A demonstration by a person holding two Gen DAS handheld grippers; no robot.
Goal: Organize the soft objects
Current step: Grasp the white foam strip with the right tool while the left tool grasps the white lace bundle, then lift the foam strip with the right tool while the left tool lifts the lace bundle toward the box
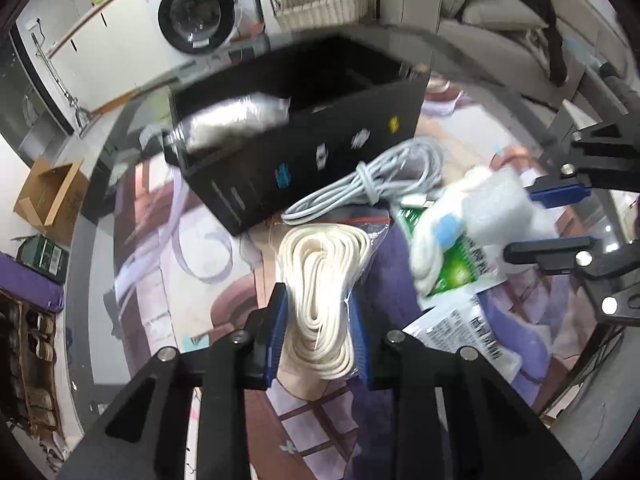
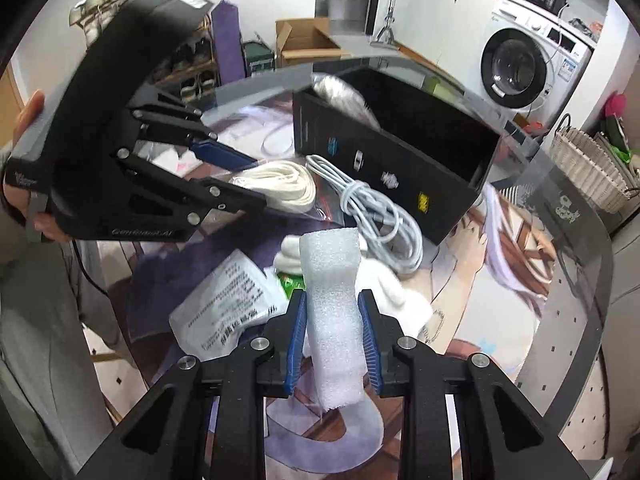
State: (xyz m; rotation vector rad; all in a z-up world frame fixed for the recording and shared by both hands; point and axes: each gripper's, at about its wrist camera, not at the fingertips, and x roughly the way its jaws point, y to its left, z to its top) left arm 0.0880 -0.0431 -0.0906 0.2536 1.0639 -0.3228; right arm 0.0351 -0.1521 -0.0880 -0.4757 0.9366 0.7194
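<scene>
The left gripper (image 1: 320,336) had its fingers closed narrow on a clear bag of coiled white rope (image 1: 324,280), pinching the bag's lower part; the bag's bottom edge was hidden behind the fingers in the left wrist view. In the right wrist view the same bag (image 2: 280,186) showed only partly, its near end covered by the left gripper (image 2: 240,180).

The right gripper (image 2: 334,340) held a strip of white foam (image 2: 332,308) upright between its blue pads, fingers drawn in on it. From the left wrist view that foam (image 1: 500,216) was smeared by blur, and the right gripper (image 1: 556,220) was cut off at the frame's edge.

The black box (image 1: 304,160) stood open on the tabletop (image 2: 500,280), beyond both grippers. A pale bundle (image 1: 236,120) lay inside at one end of the box, too blurred to make out; the rest of the inside was dark. The small marks on the box's side could not be read.

A coiled grey cable (image 2: 380,216) lay on the tabletop just beside the box's near wall, between the box and the foam. Nearer than the cable, farther from the box, lay a white printed pouch (image 2: 224,304) and a green packet (image 2: 292,280), the packet mostly hidden under white cloth (image 2: 392,288) and the foam.
</scene>
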